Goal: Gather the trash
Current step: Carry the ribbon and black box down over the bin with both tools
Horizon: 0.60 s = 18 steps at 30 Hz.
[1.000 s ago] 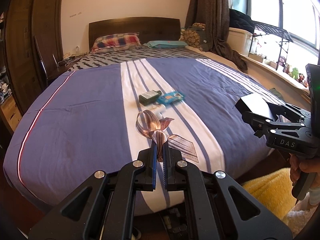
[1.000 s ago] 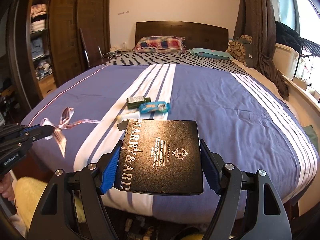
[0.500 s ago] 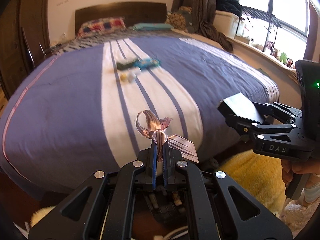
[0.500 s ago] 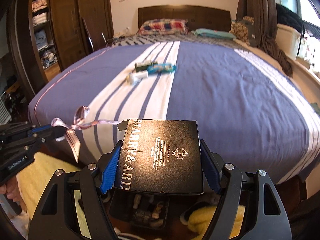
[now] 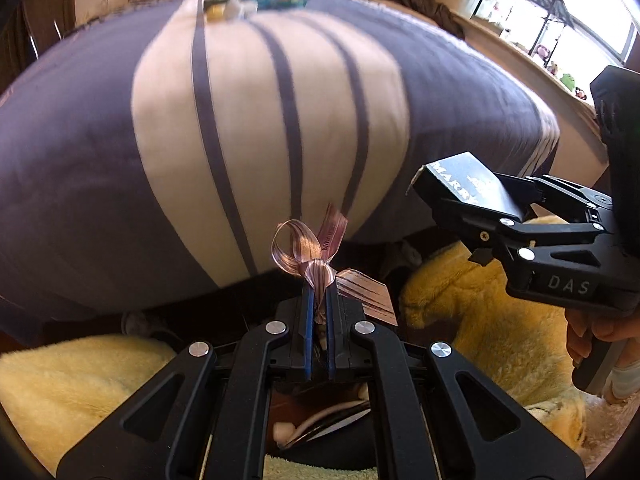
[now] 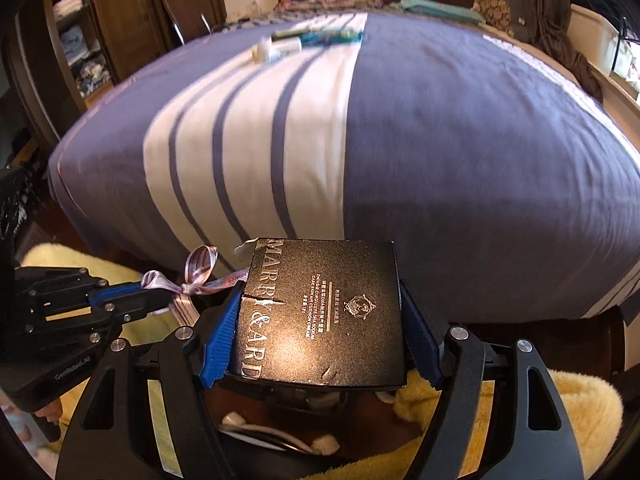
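A pink striped ribbon bow (image 5: 316,258) is pinched in my left gripper (image 5: 319,292), which is shut on it just off the foot of the bed. To its right my right gripper (image 5: 486,206) holds a flat black box. In the right wrist view that black box (image 6: 320,312), with silver lettering, sits between the blue pads, and my right gripper (image 6: 320,308) is shut on it. The ribbon (image 6: 198,276) and my left gripper (image 6: 160,292) show at the left there. Far up the bed lie a blue wrapper (image 6: 332,37), a white bottle (image 6: 276,48) and a dark packet.
The bed (image 6: 460,128) has a purple cover with white stripes. Yellow fluffy rugs (image 5: 472,320) lie on the floor at its foot. A dark container (image 6: 280,436) with white bits sits low between the rugs, under both grippers. A wardrobe (image 6: 100,20) stands left.
Both grippers have dropped and tipped downward, off the bed's foot end toward the floor. The bed top has slid up the views; rugs and the dark container now show below. Both grips are unchanged.
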Available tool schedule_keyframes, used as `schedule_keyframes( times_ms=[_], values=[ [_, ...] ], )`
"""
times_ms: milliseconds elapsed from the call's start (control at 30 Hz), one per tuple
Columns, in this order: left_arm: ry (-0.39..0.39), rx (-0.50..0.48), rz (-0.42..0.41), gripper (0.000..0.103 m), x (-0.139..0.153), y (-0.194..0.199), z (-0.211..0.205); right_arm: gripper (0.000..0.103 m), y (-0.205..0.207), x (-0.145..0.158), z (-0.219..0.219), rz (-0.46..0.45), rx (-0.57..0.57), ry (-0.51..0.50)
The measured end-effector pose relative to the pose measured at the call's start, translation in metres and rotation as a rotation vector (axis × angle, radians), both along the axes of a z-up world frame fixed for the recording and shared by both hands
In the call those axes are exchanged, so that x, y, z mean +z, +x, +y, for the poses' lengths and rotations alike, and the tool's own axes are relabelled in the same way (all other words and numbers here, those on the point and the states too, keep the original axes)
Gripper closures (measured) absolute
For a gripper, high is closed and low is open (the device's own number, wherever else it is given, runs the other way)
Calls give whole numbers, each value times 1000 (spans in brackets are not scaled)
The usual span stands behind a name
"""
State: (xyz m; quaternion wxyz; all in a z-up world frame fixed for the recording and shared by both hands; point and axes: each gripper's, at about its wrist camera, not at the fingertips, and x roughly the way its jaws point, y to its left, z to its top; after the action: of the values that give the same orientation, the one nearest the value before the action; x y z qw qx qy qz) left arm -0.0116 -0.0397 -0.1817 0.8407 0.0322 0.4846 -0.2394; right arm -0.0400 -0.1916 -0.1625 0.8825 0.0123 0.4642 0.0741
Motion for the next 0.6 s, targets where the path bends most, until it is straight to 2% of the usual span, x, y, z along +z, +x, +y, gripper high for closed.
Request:
schedule_keyframes(
  times_ms=[333,600],
  values=[
    [52,11,123,99,-61,18,-1,29,7,-49,3,114,-6,26],
    [55,-4,219,99,-94,28,-2,29,16,-86,4,218,-23,62]
  ],
)
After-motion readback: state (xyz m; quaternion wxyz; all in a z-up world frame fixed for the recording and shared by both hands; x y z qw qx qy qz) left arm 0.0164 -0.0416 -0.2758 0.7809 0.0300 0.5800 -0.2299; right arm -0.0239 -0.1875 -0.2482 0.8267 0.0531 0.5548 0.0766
